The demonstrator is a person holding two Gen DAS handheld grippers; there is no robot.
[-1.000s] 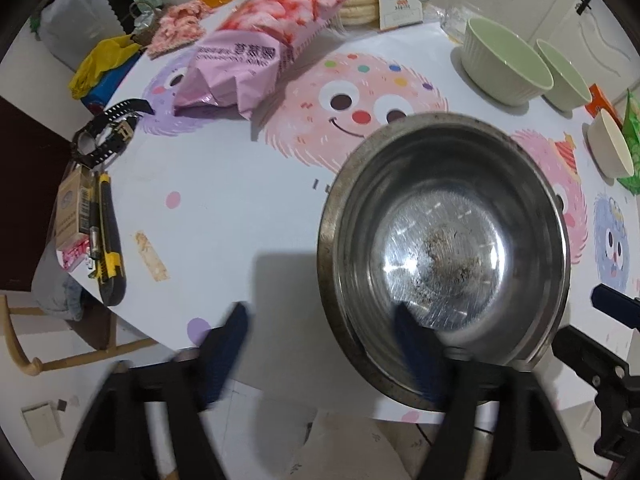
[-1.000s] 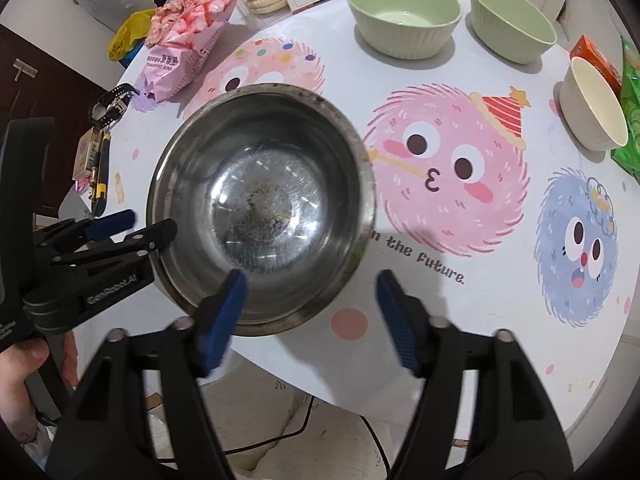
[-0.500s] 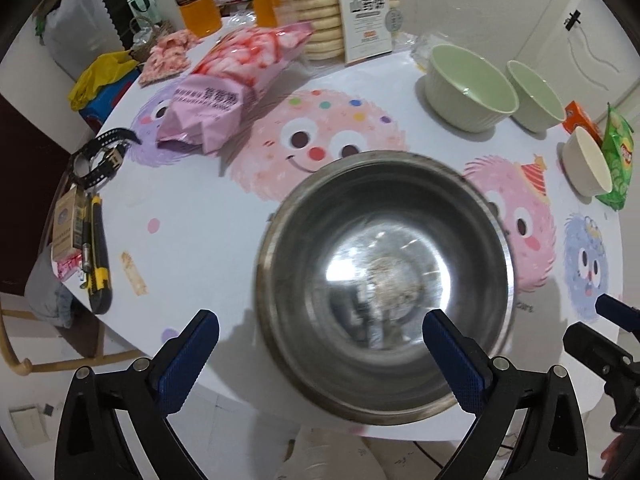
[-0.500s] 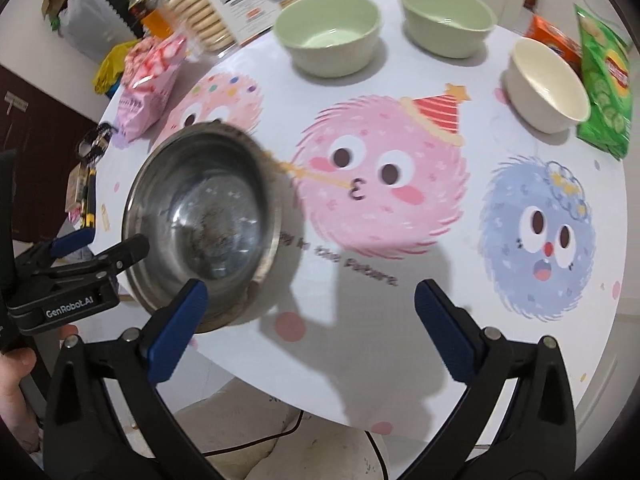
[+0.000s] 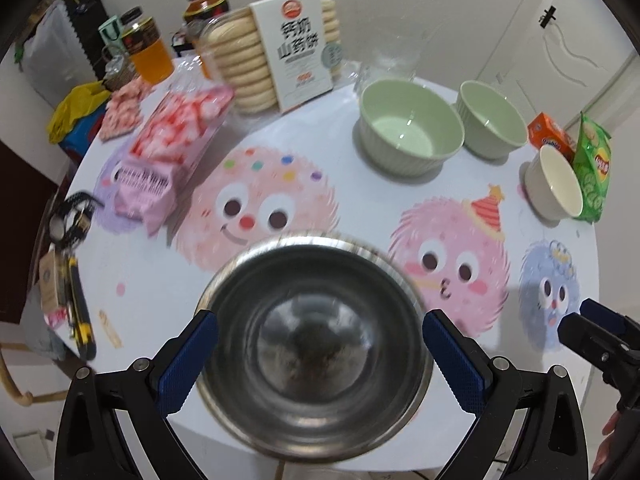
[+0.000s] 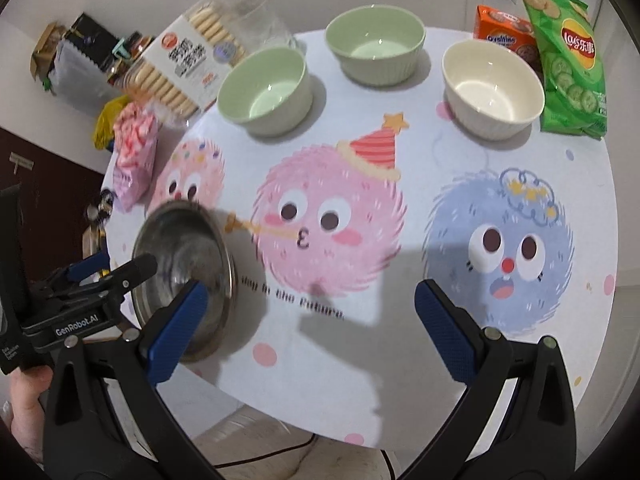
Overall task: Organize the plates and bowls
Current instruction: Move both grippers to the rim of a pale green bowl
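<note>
A steel bowl [image 5: 316, 344] [image 6: 184, 248] sits on the round table [image 5: 152, 280] near its front edge. My left gripper [image 5: 319, 317] hangs over the bowl, open wide; the bowl shows between its blue pads [image 5: 188, 364], and nothing is held. Off to the bowl's right, my right gripper [image 6: 311, 291] stands open above bare tablecloth. Two green bowls [image 5: 410, 132] [image 5: 492, 124] and a cream bowl [image 5: 554, 184] stand at the back; the right wrist view shows them as green bowls [image 6: 266, 92] [image 6: 376, 54] and a cream bowl [image 6: 494, 88].
A cookie pack [image 5: 280, 56], a pink snack bag [image 5: 168, 148] and juice bottles [image 5: 146, 46] crowd the back left. A green chips bag [image 6: 572, 64] and an orange box [image 6: 504, 36] flank the cream bowl. Tools [image 5: 76, 300] lie at the left edge.
Both grippers opened wide and let go of the steel bowl's rim. They lifted and drew back. The right gripper swung to the right, away from the bowl.
</note>
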